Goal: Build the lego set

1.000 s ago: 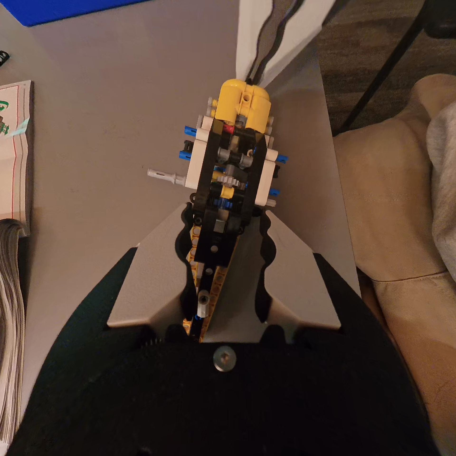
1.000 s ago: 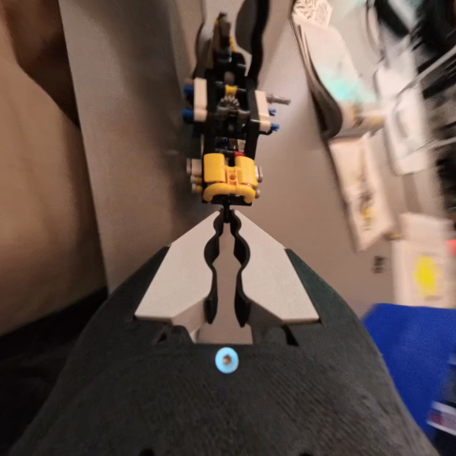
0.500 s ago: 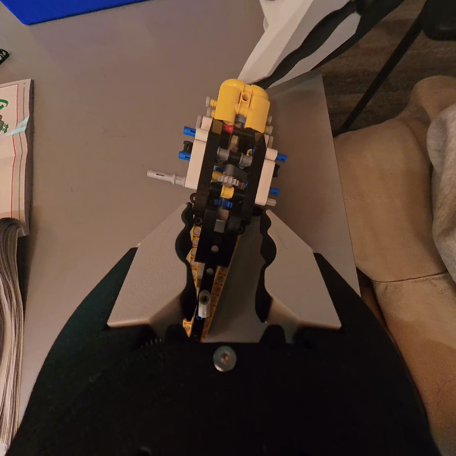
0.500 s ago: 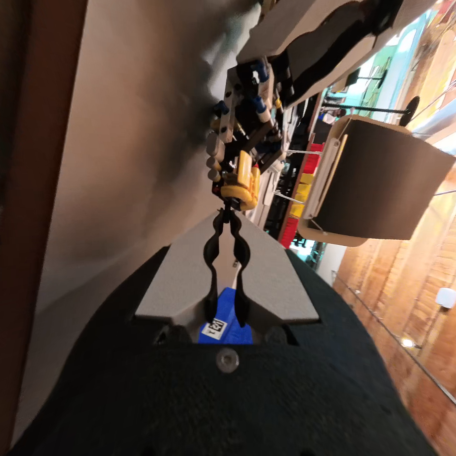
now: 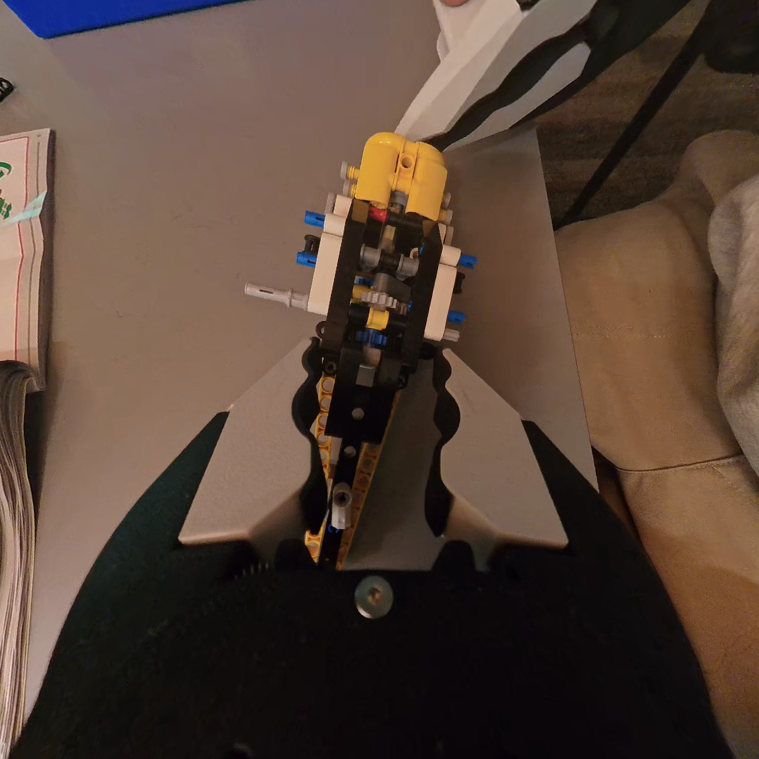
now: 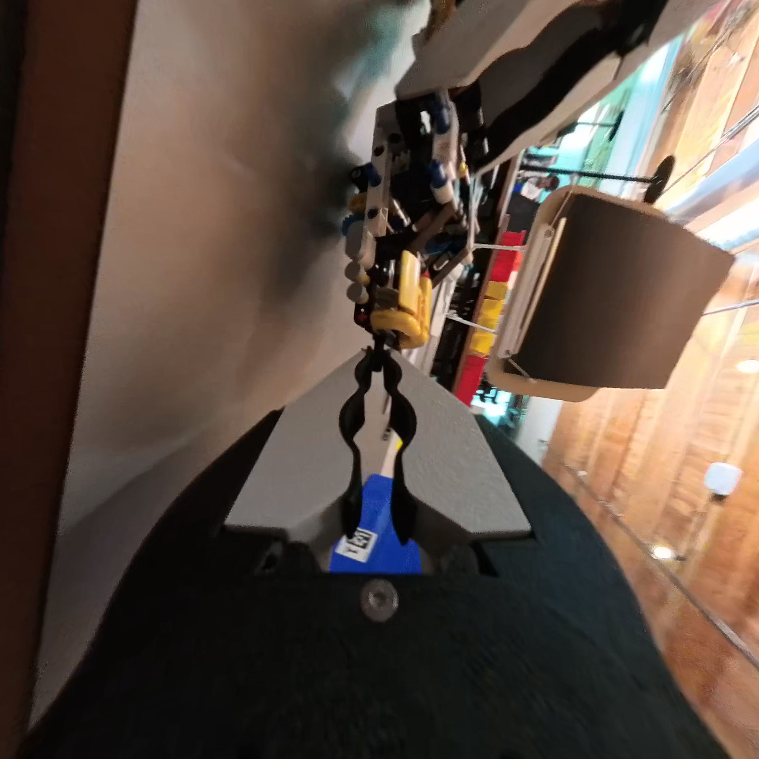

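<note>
Lego model (image 5: 382,295) sits mid-frame in the left wrist view, above the grey table (image 5: 185,205), its black-and-yellow beam end clamped in the left claw (image 5: 371,361), likely as a steady brace. From the upper right, the right claw (image 6: 380,353), nearly closed, pinches a small black part at the yellow end, seemingly to seat it.

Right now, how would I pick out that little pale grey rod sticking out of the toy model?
Start at the grey table, then find the lego model gripped by the left gripper. On the model's white block, facing the booklet, the grey axle juts sideways. It is far longer than the stubby blue pins above it.
</note>
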Tool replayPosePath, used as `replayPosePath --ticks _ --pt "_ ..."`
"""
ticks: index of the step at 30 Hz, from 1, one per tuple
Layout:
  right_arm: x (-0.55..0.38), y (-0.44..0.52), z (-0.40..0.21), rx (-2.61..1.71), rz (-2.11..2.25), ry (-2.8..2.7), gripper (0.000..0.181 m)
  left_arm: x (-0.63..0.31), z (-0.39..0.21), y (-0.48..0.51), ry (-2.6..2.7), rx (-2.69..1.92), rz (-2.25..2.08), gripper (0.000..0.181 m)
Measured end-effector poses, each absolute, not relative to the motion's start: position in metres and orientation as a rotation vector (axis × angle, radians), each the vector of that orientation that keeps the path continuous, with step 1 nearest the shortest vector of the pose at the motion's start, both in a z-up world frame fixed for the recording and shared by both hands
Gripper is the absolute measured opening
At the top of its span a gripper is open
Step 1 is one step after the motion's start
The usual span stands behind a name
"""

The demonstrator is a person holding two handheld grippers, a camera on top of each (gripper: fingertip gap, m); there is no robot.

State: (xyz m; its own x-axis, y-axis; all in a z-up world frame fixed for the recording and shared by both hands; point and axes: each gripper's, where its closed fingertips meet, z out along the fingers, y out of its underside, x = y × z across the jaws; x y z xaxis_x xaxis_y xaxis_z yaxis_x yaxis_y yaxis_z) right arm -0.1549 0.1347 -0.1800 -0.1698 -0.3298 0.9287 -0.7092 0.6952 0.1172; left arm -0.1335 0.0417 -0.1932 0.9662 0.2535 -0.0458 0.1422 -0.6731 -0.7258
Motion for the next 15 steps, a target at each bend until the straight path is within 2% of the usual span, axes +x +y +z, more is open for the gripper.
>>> replayPosePath --ticks 1,7,15 --pt "-0.1547 0.1348 -0.1801 0.799 0.451 -1.813 0.003 -0.1334 -0.1932 0.0418 -0.276 -2.318 0.182 0.054" --pt "-0.1524 0.1358 -0.1824 0.483 0.75 -2.231 0.003 -0.1334 -0.1929 0.0423 -0.272 -2.319 0.187 0.054" --pt "-0.1452 0.1332 -0.1798 -0.446 1.362 -2.925 0.003 -0.1332 -0.1933 0.0417 -0.271 -2.324 0.189 0.054"
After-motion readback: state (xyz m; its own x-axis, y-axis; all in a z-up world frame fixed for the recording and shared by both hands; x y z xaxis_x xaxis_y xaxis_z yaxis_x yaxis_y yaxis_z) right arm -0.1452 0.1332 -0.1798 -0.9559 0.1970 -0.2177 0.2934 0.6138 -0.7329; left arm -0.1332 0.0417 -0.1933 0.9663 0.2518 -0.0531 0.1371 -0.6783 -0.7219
